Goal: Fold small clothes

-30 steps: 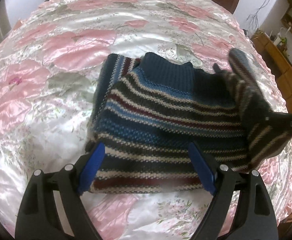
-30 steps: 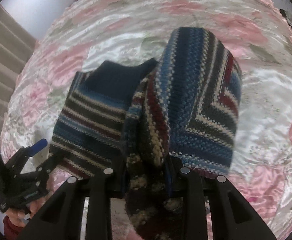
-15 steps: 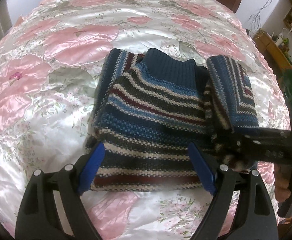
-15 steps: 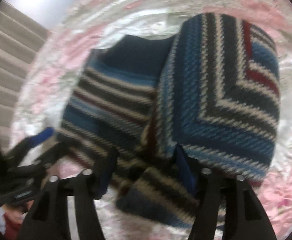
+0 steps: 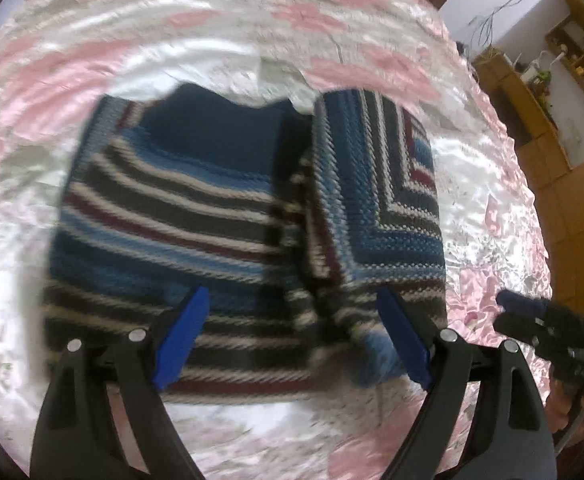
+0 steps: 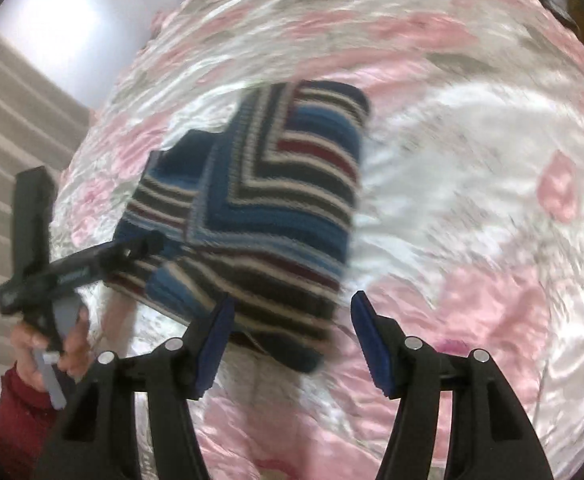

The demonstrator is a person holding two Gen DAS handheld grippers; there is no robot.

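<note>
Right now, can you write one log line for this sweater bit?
step: sleeve fold | sweater: flat on bedspread, sleeve folded over | left gripper: open | right gripper: open

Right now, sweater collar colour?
Solid navy blue collar, above the striped sweater body; the left wrist view shows it best.

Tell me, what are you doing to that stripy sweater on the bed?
A person is folding a small striped sweater on a pink flowered bedspread, using hand-held tongs. One side of the sweater, the sleeve part, already lies folded over the body. The right tongs are open and hold nothing, with the sweater's near edge in front of them. The left tongs are open too, hovering over the bottom hem. Nothing is gripped right now.
</note>
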